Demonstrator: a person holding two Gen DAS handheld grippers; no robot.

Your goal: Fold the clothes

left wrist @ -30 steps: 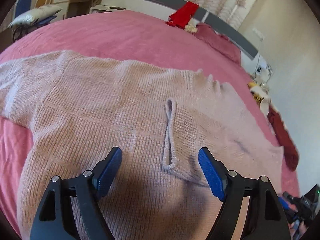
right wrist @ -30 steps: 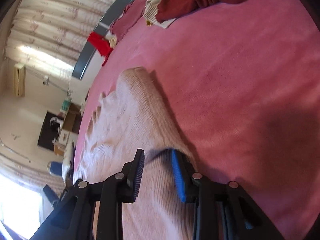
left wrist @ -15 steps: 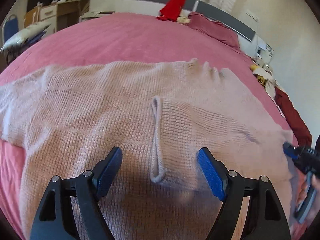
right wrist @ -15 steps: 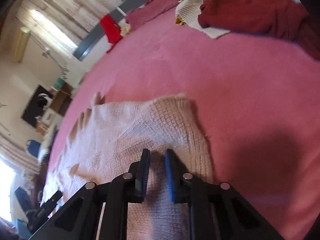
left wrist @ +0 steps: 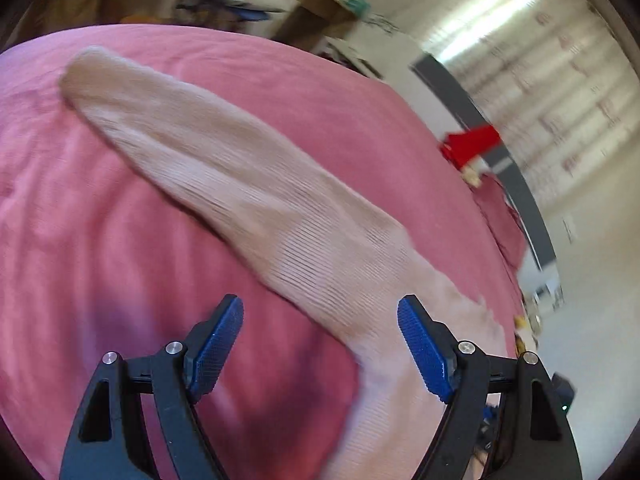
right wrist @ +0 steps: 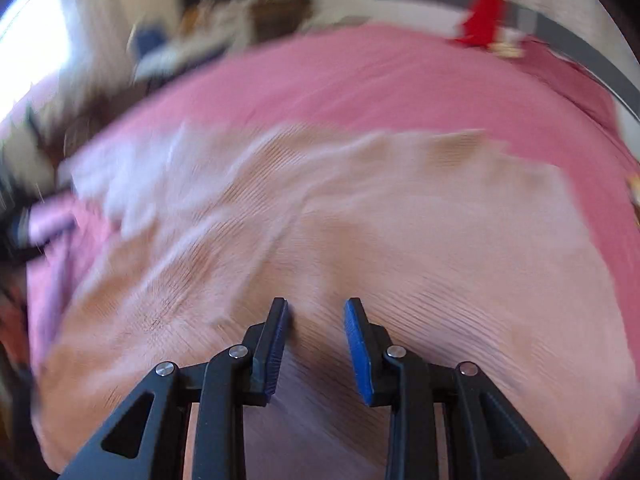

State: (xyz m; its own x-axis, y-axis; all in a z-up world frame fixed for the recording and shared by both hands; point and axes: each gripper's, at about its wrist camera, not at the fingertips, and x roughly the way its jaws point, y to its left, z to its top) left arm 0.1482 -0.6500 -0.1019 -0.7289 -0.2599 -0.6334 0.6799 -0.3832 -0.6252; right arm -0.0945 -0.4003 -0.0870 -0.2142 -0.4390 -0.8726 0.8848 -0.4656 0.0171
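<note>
The pale pink sweater point(right wrist: 360, 240) lies spread on the pink bed point(left wrist: 80, 280), its sleeve point(left wrist: 224, 176) outstretched (no fold visible yet). The left gripper point(left wrist: 320, 344) gapes wide, empty; the right gripper point(right wrist: 316, 344), just reopening, holds nothing.

We see a pale pink sweater point(left wrist: 248, 184) of ribbed, loosely knitted cloth on a bed point(left wrist: 80, 240) with a soft matt pink cover. Our gripper fingers point(left wrist: 424, 356) carry ridged blue pads on matt black plastic with shiny metal pins.
</note>
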